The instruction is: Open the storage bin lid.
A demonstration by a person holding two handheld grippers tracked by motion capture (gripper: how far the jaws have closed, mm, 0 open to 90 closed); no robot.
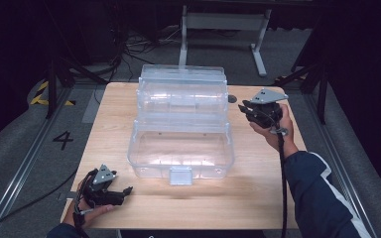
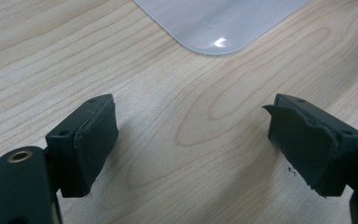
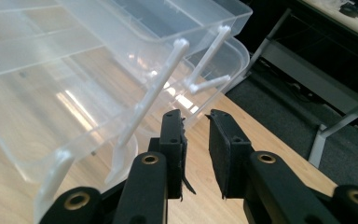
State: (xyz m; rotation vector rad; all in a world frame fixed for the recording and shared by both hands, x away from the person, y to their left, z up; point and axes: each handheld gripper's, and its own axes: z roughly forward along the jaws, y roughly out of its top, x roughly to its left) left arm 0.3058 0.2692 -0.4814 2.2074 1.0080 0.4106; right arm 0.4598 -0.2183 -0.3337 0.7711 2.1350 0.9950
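While the clear plastic tiered box (image 1: pixel 181 124) stands opened out in the middle of the wooden desk (image 1: pixel 258 193), we see it lying between the two grippers, touched by neither. The left gripper (image 1: pixel 127 190), held in the person's left hand (image 1: pixel 90 208) near the desk's near-left corner, points toward the box's lower tray, which sits ahead of it and a little to its right. In the left gripper view its jaws are spread wide over bare wood (image 2: pixel 191 140), with nothing between them, and a rounded corner of the box (image 2: pixel 219 23) lies just beyond the jaw tips. The right gripper (image 1: pixel 244 107), held in the right hand (image 1: pixel 278 130) with a dark blue sleeve (image 1: pixel 322 198) behind it, is raised beside the box's right end, near the upper trays. In the right gripper view its jaws stand close together with a narrow gap between them, empty; the stepped trays (image 3: pixel 74 70) and their thin white hinge arms (image 3: pixel 154 88) rise just to the left of and ahead of the jaws. The box's front latch (image 1: pixel 181 175) faces the person, well apart from the right gripper and nearer to the left one.
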